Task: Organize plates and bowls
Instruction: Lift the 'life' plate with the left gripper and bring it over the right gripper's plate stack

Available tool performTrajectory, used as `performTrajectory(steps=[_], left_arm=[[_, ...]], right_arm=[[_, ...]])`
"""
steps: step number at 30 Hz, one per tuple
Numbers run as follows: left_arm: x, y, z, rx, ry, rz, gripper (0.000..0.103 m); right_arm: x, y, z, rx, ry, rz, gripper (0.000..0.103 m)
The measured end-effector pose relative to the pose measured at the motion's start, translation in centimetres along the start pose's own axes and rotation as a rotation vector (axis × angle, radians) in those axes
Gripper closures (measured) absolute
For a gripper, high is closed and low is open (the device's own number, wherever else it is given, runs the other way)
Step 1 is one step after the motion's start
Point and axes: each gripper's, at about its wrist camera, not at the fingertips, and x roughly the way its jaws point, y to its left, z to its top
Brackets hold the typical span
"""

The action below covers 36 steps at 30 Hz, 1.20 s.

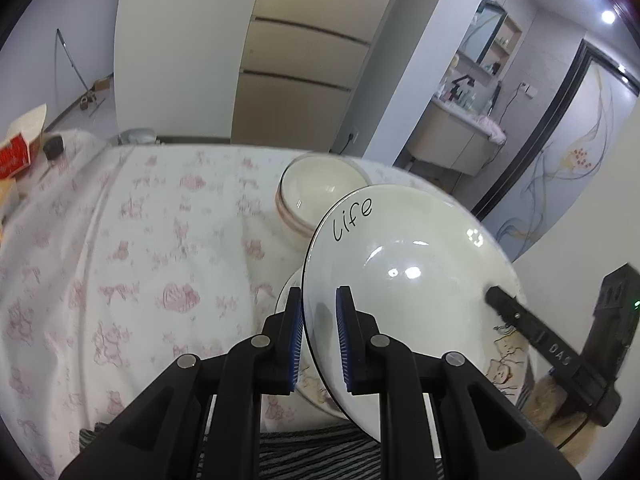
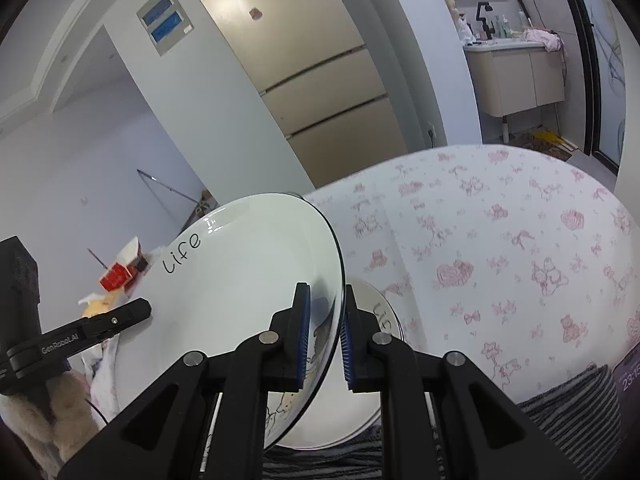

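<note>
**Left wrist view: one plate carried by two rim grips, descending over a second plate**

Left wrist view is showing the left gripper (image 1: 319,336) clamping its blue pads on the near rim of the white "Life" plate (image 1: 404,264). The right gripper (image 2: 324,334) is pinching the opposite rim, entering the left view at about 4 o'clock. Plate is hanging tilted above the floral tablecloth (image 1: 132,264), directly over a second plate (image 2: 360,408) lying flat beneath it. Stacked bowls (image 1: 320,196) are sitting at about 11 o'clock of the held plate, close to its far edge.

Risks, as judged:
- Both grips are biting only a thin glazed rim. If either hand is dropping faster than the other, the plate is twisting between the pads and could slip out.
- Tilt means one edge is landing first; ceramic on ceramic could chip or skid the lower plate.
- Drifting toward 11 o'clock would be knocking the bowls.
- Cloth is wrinkling near the stack, so the lower plate may be sitting unevenly.
</note>
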Motion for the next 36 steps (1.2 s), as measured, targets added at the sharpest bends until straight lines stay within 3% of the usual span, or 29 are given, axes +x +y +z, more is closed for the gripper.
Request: performTrajectory(steps=[7, 36], left_arm=[[3.7, 2.0, -1.8, -0.054, 0.077, -0.017, 0.086], [6.5, 4.7, -2.8, -0.085, 0.102, 0.018, 0.086]], right_arm=[[1.6, -0.7, -1.2, 0.007, 0.045, -0.003, 0.089], [6.7, -0.7, -4.2, -0.026, 0.191, -0.057, 0.086]])
